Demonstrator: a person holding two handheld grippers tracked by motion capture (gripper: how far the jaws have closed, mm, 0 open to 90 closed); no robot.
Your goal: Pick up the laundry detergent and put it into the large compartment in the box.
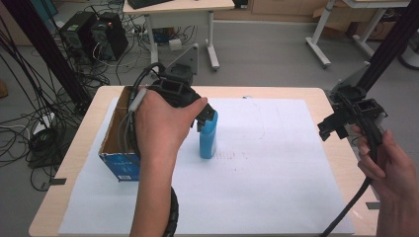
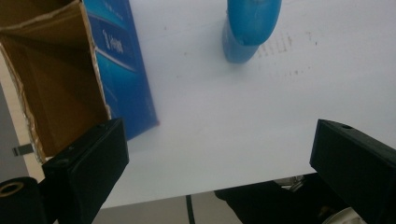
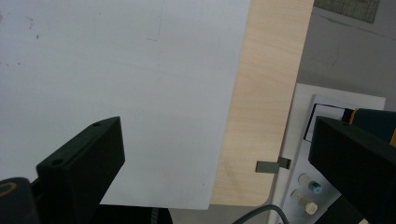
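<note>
Seen from above, a person stands at a light wooden table [image 1: 341, 163] covered by a large white paper sheet [image 1: 267, 163]. A blue bottle [image 1: 208, 138] stands upright just left of the frame's centre, its long axis vertical and its top pointing up toward the camera, slightly narrower at the shoulder. Just to its left sits an open cardboard box [image 1: 118, 148] with blue printed sides, mouth facing up. The left gripper [image 1: 205, 118] hovers at the bottle's top, held from above by the left hand [image 1: 158, 123]; in the left gripper view its jaws stand wide apart with nothing between them, the bottle in the upper middle of that frame and the box at the upper left. The right gripper [image 1: 333, 129] is held at the right edge of the frame, well apart from the bottle, by the right hand [image 1: 388, 168]; in its own view the jaws are also spread wide and empty, above the sheet's edge and bare wood. The likely risk: the bottle is tall on a small base, so a jaw nudging its top sideways, before both jaws sit either side, could tip it over. It could also knock against the box just beside it.
</note>
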